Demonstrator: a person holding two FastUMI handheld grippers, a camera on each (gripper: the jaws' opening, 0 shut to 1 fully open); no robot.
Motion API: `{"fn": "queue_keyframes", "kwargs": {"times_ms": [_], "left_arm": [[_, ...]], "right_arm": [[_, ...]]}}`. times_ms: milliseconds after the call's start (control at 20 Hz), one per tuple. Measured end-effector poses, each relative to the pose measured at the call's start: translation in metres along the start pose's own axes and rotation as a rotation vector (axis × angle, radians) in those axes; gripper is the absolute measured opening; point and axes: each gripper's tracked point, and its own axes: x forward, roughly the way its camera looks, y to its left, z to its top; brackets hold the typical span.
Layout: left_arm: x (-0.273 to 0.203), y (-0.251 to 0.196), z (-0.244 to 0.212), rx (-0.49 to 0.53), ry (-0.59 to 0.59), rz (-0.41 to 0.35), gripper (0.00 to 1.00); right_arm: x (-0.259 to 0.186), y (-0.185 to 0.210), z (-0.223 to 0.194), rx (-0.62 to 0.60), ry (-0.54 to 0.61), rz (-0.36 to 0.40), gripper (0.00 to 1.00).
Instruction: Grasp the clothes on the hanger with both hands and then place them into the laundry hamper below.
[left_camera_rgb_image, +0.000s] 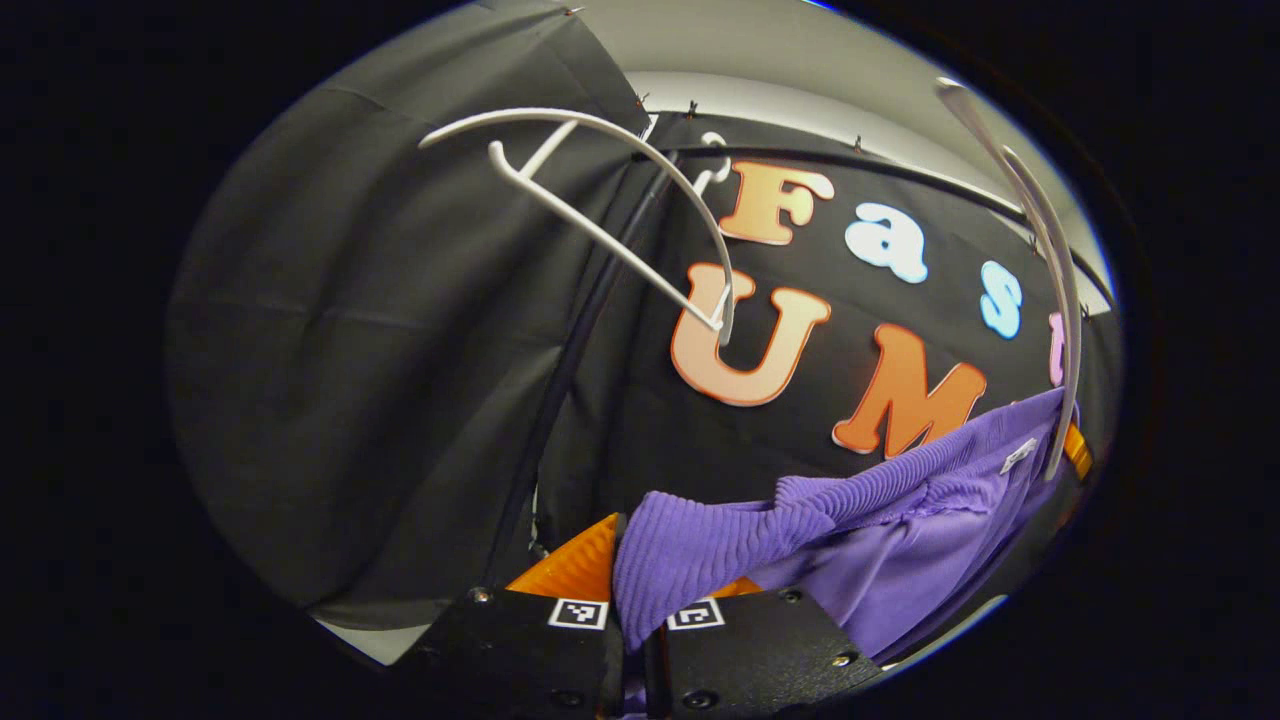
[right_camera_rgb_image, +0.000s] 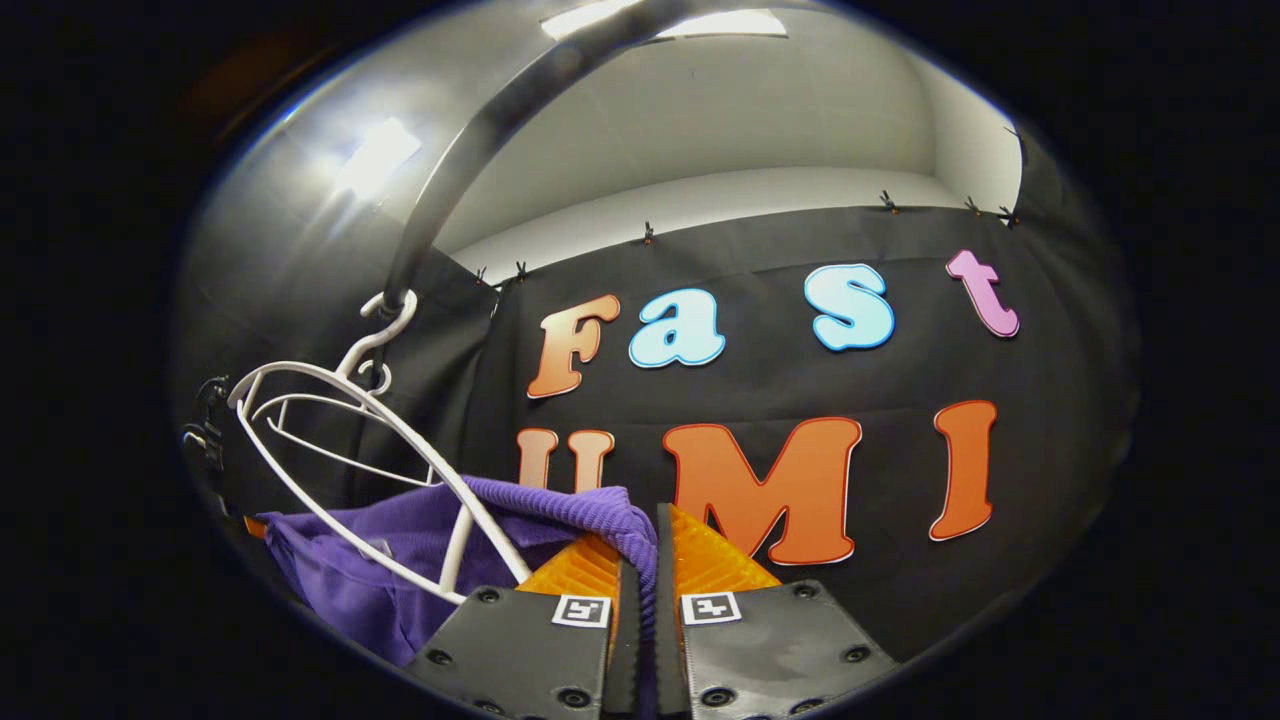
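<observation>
Between the two grippers, up at hanger height, the purple garment (left_camera_rgb_image: 880, 540) is stretched as a ribbed band, its long axis running from one gripper across to the other. The left gripper (left_camera_rgb_image: 640, 620) is pinching a bunched fold of its ribbed edge, the cloth squeezed into the narrow slot between the fingers. The right gripper (right_camera_rgb_image: 638, 590) is likewise pressed together on the ribbed hem, which loops over and down between its fingers. Each hand holds one end, so neither is nearer; the move to come, by my judgement, turns on carrying both ends down together, since the hamper should lie below and neither camera looks that way.

In the right gripper view a white hanger (right_camera_rgb_image: 340, 440) hangs by its hook from a dark rail (right_camera_rgb_image: 470, 150), just to the left, and its lower arm crosses in front of the purple cloth; whether the garment is free of it I cannot tell. The left gripper view shows another bare white hanger (left_camera_rgb_image: 600, 210) well above the cloth, and a second pale hanger edge (left_camera_rgb_image: 1050, 270) at the garment's far end.
</observation>
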Motion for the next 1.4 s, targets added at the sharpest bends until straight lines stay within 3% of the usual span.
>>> {"fn": "queue_keyframes", "kwargs": {"times_ms": [300, 700, 900, 1100, 1150, 1200, 1400], "left_arm": [[-0.050, -0.023, -0.033, 0.071, -0.010, -0.009, 0.10], [-0.090, -0.046, -0.018, 0.192, -0.018, -0.009, 0.10], [-0.097, -0.096, -0.033, 0.169, -0.003, -0.092, 0.10], [-0.106, -0.164, -0.085, 0.117, 0.086, -0.230, 0.10], [-0.111, -0.179, -0.101, 0.111, 0.118, -0.260, 0.10], [-0.111, -0.192, -0.115, 0.106, 0.149, -0.278, 0.10], [-0.126, -0.221, -0.179, 0.062, 0.316, -0.329, 0.12]], "right_arm": [[-0.022, -0.036, -0.060, 0.024, 0.127, -0.076, 0.13], [-0.092, -0.025, -0.060, -0.059, 0.194, -0.022, 0.13], [-0.107, 0.007, -0.066, -0.003, 0.235, 0.059, 0.13], [-0.130, 0.044, -0.087, 0.093, 0.309, 0.149, 0.13], [-0.138, 0.052, -0.100, 0.111, 0.344, 0.158, 0.09], [-0.145, 0.055, -0.115, 0.126, 0.386, 0.158, 0.13], [-0.182, 0.062, -0.185, 0.214, 0.578, 0.132, 0.13]]}}
